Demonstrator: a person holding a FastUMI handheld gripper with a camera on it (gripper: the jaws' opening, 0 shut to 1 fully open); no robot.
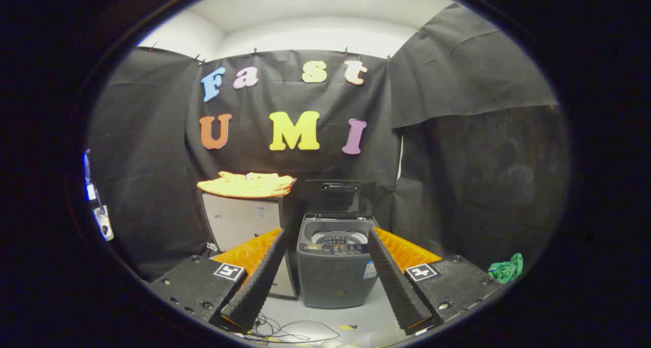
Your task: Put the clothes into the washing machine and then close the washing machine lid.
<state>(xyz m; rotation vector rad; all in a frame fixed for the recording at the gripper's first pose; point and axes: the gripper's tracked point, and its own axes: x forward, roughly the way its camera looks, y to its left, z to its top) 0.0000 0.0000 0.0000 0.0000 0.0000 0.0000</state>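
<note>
A dark grey top-loading washing machine (333, 266) stands on the floor straight ahead, beyond my fingers. Its lid (339, 195) is raised upright at the back and the drum opening (335, 236) shows. A yellow-orange garment (247, 184) lies spread on top of a pale cabinet (243, 221) just left of the machine. My gripper (325, 254) is open, its fingers wide apart with nothing between them, well short of the machine and the garment.
A green cloth (507, 268) lies low beyond the right finger by the booth wall. Loose cables (285, 330) trail on the pale floor in front of the machine. Some equipment (99, 210) stands against the left wall.
</note>
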